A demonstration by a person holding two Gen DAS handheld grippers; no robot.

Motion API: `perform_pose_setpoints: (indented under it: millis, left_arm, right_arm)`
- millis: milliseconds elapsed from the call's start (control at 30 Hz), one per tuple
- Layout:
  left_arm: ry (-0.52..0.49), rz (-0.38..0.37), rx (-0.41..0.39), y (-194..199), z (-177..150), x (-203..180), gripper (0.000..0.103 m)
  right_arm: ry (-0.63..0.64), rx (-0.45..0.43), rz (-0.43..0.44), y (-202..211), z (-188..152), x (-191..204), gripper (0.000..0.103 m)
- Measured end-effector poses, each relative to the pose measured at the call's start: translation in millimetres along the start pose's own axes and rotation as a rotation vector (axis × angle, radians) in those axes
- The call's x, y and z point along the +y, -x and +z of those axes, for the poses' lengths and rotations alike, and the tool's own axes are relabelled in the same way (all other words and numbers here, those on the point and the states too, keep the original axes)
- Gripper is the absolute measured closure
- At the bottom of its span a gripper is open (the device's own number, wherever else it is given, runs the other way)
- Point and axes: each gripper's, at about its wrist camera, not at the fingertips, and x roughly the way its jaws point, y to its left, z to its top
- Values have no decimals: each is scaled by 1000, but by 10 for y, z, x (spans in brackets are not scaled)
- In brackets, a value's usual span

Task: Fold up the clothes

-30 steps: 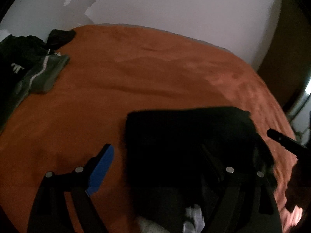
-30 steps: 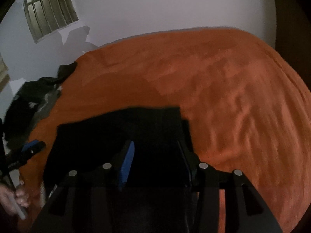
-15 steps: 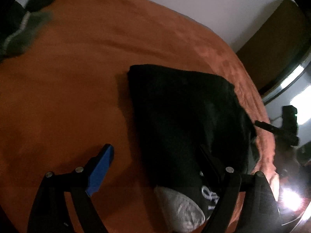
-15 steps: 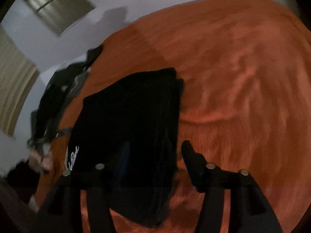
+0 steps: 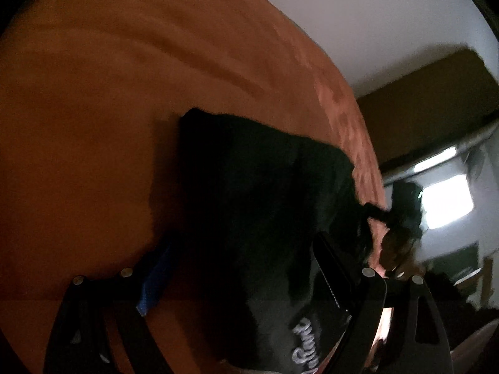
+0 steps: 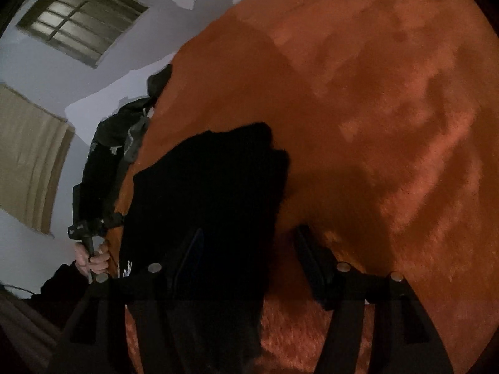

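We are in a home bedroom: an orange bedspread (image 6: 374,109) covers the bed, a barred window (image 6: 81,21) and beige curtain (image 6: 28,155) break the white wall, clothes (image 6: 109,146) heap at its edge.

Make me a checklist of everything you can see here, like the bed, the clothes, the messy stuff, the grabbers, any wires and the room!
Surface: orange blanket covering the bed, a little wrinkled.
Job's things: black garment lying partly folded on the blanket; white lettering shows at its near edge.
Clutter: pile of dark clothes at the bed's far left edge.
Grippers: left gripper open, the garment between its fingers; right gripper open, its left finger over the garment, its right finger over the blanket. A hand holds the left gripper's handle.
Cables: nothing seen.
Surroundings: white wall, barred window, beige curtain, bright opening to the right.
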Motion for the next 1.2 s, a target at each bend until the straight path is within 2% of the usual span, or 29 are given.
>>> perform_pose_setpoints:
  millis: [200, 367, 500, 600, 633, 667, 700, 733, 767, 800, 833, 867, 1000, 1200]
  left_arm:
    - [-22, -8, 23, -127, 95, -76, 17]
    - [-11, -17, 32, -263, 220, -102, 18]
    - [-29, 30, 18, -308, 257, -165, 20]
    - [-42, 78, 10, -342, 253, -214, 21]
    - [-49, 87, 10, -319, 257, -222, 22]
    - [-60, 104, 10, -308, 249, -238, 24]
    - [-64, 119, 7, -298, 252, -242, 28]
    - [-67, 133, 4, -287, 257, -243, 40]
    - [-69, 147, 1, -277, 262, -244, 56]
    - [-68, 139, -5, -252, 267, -241, 65]
    - [-65, 126, -12, -223, 272, -238, 78]
    - [-63, 113, -18, -195, 276, -235, 83]
    - [-125, 146, -25, -144, 264, -301, 86]
    - [-137, 146, -27, -79, 296, -362, 87]
  right_arm:
    - [-8, -20, 72, -118, 103, -29, 41]
    - [-8, 16, 131, -304, 291, 27, 41]
    - [-25, 51, 183, -500, 411, 104, 41]
    - [-31, 59, 158, -534, 419, 87, 41]
    - [-33, 59, 149, -529, 416, 75, 45]
    - [-35, 59, 141, -524, 413, 62, 49]
    - [-37, 59, 133, -519, 410, 49, 64]
    - [-39, 59, 124, -514, 407, 36, 78]
    - [-41, 59, 116, -509, 404, 24, 83]
    - [-42, 58, 109, -502, 400, 15, 87]
    - [-38, 49, 112, -480, 388, 31, 89]
    - [-34, 40, 114, -459, 377, 47, 89]
    - [-8, 10, 99, -380, 365, 154, 91]
    - [31, -34, 77, -261, 346, 315, 92]
